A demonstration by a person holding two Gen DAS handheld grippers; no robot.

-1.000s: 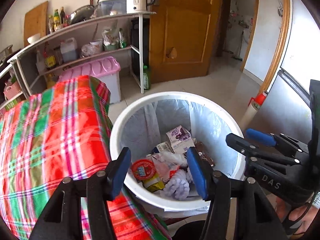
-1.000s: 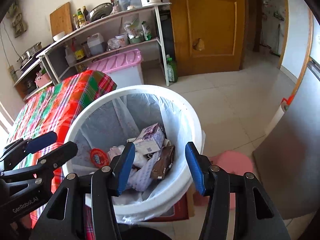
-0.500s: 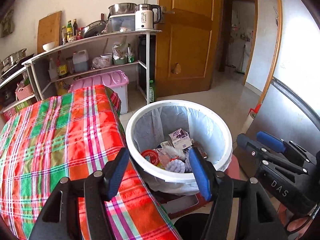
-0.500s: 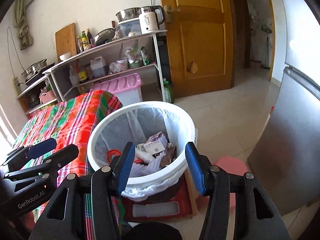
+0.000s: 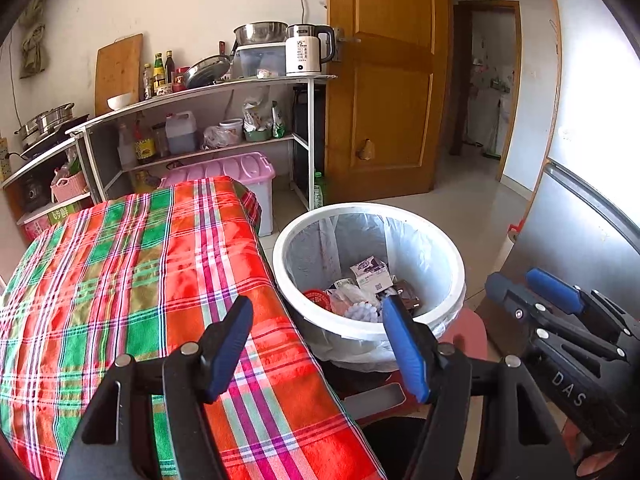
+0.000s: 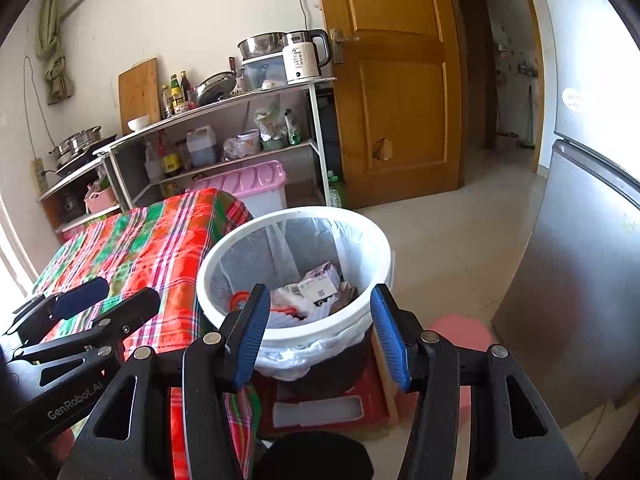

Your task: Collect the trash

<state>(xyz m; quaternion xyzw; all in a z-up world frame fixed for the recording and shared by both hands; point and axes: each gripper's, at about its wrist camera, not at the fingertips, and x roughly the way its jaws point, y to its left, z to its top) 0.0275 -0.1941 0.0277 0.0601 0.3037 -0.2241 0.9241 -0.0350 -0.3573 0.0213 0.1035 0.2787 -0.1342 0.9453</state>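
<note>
white trash bin (image 5: 370,336), lined with a plastic bag, stands on the floor just beside the table with plaid cloth (image 5: 132,280); a small carton (image 5: 370,274), a red lid and crumpled wrappers lie inside. left gripper (image 5: 318,354) hangs above the cloth's edge, fingers apart, holding nothing. right gripper (image 6: 318,334) hangs over the bin's near rim, likewise spread and empty. no loose trash shows on the cloth, so collection appears done; a good finish checks the cloth and floor.
</note>
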